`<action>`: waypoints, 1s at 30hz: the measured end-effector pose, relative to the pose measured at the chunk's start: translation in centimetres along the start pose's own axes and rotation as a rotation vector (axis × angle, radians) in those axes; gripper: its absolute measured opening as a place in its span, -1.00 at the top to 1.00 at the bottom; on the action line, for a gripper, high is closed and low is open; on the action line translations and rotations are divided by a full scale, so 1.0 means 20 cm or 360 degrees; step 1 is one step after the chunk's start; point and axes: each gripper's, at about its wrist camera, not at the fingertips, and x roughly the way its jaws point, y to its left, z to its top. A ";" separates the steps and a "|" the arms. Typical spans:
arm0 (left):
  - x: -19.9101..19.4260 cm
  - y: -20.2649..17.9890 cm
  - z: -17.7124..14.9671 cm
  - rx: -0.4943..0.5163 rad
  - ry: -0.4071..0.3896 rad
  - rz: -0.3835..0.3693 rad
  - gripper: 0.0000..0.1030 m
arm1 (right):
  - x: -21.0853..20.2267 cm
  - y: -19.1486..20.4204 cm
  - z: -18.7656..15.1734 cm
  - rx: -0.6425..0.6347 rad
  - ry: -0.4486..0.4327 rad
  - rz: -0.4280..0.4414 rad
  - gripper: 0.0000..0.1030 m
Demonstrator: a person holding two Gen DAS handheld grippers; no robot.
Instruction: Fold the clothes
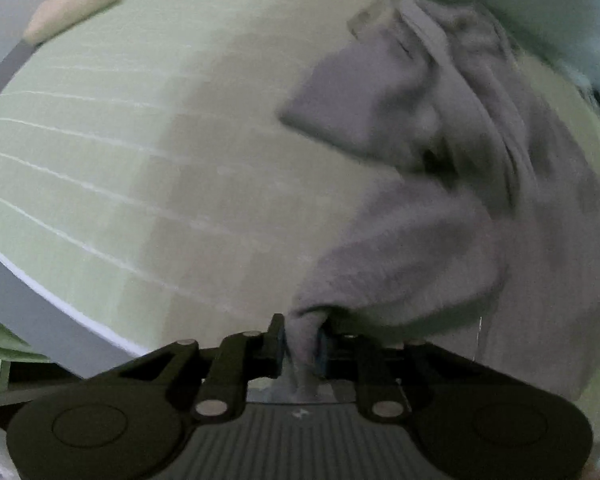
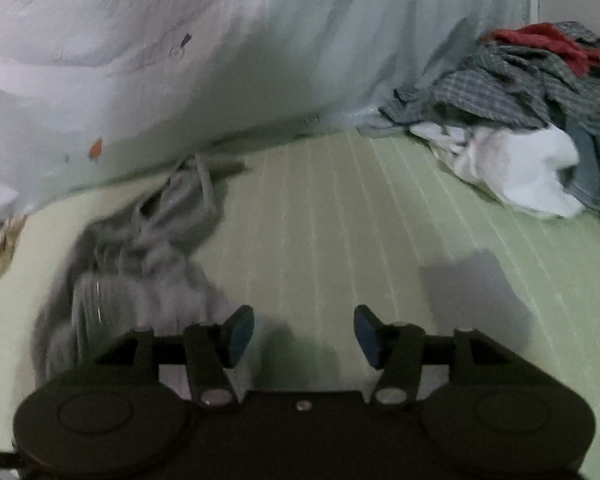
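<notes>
A grey garment (image 1: 440, 208) lies crumpled on the pale green striped bed sheet (image 1: 100, 152), blurred by motion. My left gripper (image 1: 302, 340) is shut on a bunched corner of it, and the cloth rises from between the pads towards the right. In the right wrist view the same grey garment (image 2: 152, 248) lies in a heap at the left, with a drawstring trailing at its far end. My right gripper (image 2: 304, 330) stands open over the bare sheet (image 2: 340, 220), just right of the heap, with nothing between its blue pads (image 2: 366, 336).
A pile of other clothes (image 2: 532, 120), checked, red and white, sits at the back right of the bed. A light blue patterned quilt (image 2: 220, 48) rises along the far side. A peach cloth (image 1: 76, 4) lies near the bed's far left edge.
</notes>
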 end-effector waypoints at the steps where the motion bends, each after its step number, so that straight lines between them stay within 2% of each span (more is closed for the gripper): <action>1: -0.02 0.03 0.07 -0.0036 -0.0027 -0.0048 0.49 | 0.04 0.02 0.03 0.0010 -0.0003 0.0009 -0.10; 5: -0.11 0.09 0.31 -0.0105 -0.0215 -0.0115 0.39 | 0.26 0.15 0.17 0.0025 0.0009 0.0057 -0.17; 7: -0.15 0.12 0.45 -0.0116 -0.0315 -0.0154 0.21 | 0.36 0.20 0.23 0.0014 0.0029 0.0086 -0.18; 9: -0.13 0.14 0.58 -0.0135 -0.0367 -0.0237 0.11 | 0.49 0.28 0.28 -0.0033 0.0062 0.0107 -0.22; 11: -0.07 0.12 0.73 -0.0139 -0.0379 -0.0302 0.06 | 0.62 0.36 0.33 -0.0090 0.0099 0.0117 -0.25; 15: 0.17 -0.04 1.01 -0.0060 -0.0354 -0.0391 -0.16 | 0.89 0.51 0.43 -0.0199 0.0158 0.0123 -0.27; 18: 0.34 -0.19 1.21 -0.0013 -0.0312 -0.0490 -0.16 | 1.05 0.58 0.51 -0.0235 0.0174 0.0160 -0.31; 21: 0.50 -0.32 1.33 0.0030 -0.0264 -0.0544 -0.16 | 1.20 0.62 0.57 -0.0282 0.0191 0.0180 -0.44; 23: 0.59 -0.38 1.40 0.0047 -0.0239 -0.0544 -0.16 | 1.30 0.64 0.60 -0.0303 0.0215 0.0184 -0.44; 24: 0.61 -0.41 1.42 0.0066 -0.0238 -0.0526 -0.08 | 1.34 0.65 0.61 -0.0314 0.0232 0.0198 -0.43; 26: 0.65 -0.45 1.45 0.0113 -0.0243 -0.0479 0.56 | 1.39 0.67 0.62 -0.0343 0.0247 0.0253 0.08; 27: 0.67 -0.46 1.46 0.0131 -0.0241 -0.0458 0.82 | 1.41 0.67 0.63 -0.0364 0.0240 0.0269 0.91; 28: 0.66 -0.45 1.46 0.0152 -0.0272 -0.0436 0.83 | 1.41 0.68 0.64 -0.0379 0.0220 0.0240 0.88; 30: 0.61 -0.44 1.47 0.0209 -0.0376 -0.0366 0.84 | 1.40 0.65 0.71 -0.0391 0.0091 0.0157 0.89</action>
